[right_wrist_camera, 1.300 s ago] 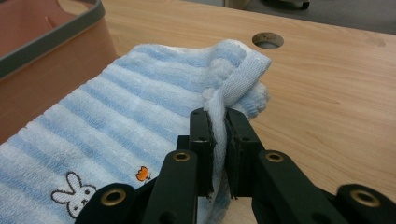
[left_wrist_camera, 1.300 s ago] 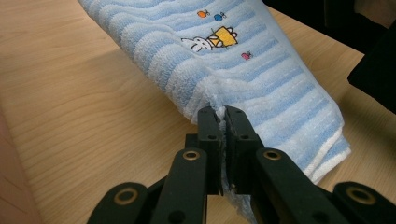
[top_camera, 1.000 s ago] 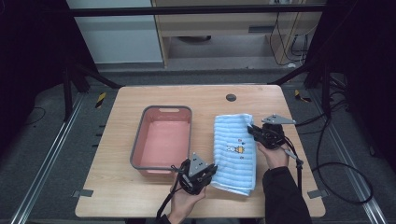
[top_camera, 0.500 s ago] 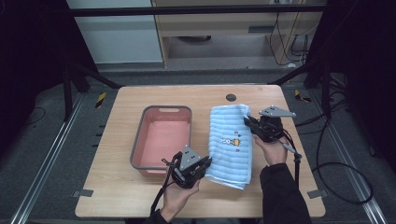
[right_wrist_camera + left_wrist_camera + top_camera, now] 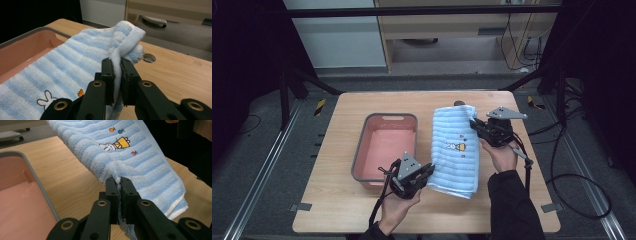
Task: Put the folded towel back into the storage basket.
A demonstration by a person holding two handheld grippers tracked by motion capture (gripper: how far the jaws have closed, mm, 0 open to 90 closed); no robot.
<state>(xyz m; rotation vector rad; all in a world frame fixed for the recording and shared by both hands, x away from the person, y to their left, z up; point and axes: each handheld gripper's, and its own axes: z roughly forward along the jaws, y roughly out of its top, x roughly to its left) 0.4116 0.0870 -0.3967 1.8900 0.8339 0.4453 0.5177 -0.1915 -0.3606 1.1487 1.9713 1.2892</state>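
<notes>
Towel (image 5: pixel 455 147) shifted nearer pink tub (image 5: pixel 385 146)

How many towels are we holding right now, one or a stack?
1 visible: the blue striped towel, folded, right of the pink bin. Left gripper pinches its near edge, right gripper its far corner. Folds could hide another.

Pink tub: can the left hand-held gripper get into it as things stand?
Probably not yet. The pink tub sits right beside the left hand-held gripper with nothing between, but its jaws are shut on the blue striped towel, which the right hand-held gripper also grips.
</notes>
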